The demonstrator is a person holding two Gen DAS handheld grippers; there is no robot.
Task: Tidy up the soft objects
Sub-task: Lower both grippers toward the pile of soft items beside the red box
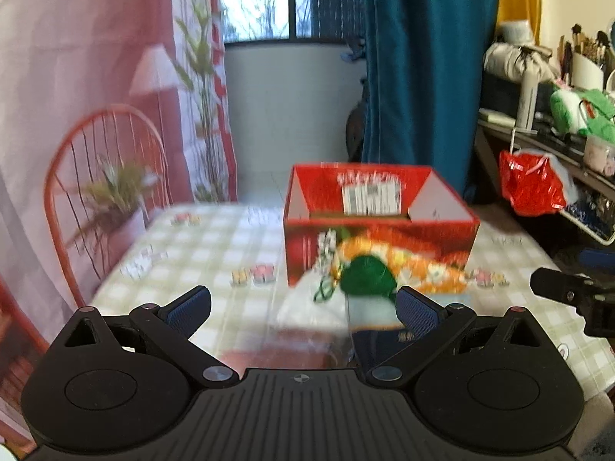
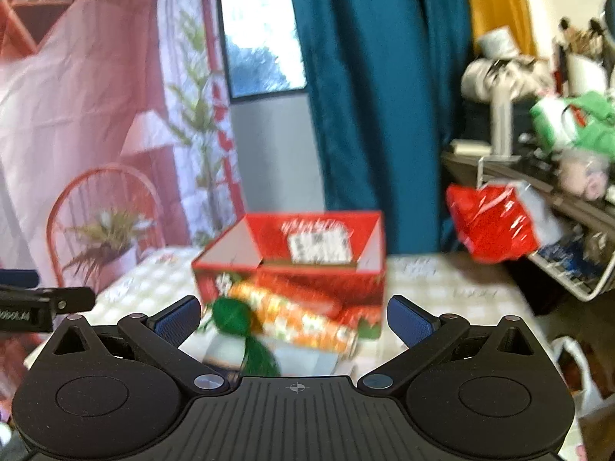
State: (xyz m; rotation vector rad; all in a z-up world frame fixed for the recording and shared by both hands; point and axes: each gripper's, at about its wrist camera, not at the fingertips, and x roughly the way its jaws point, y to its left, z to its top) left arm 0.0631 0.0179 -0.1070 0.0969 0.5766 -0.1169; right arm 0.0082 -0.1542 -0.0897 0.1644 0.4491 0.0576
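Left wrist: blurred green soft object (image 1: pixel 367 278) fronts red box (image 1: pixel 378 226).

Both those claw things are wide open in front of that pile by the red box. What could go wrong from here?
1. The soft things lie in a loose heap; the open left gripper might pinch two at once, say the green piece with the white cloth.
2. The red box stands right behind the heap, so a push forward could shove it along the table.
3. The right gripper aims at the same heap; the two could bump.
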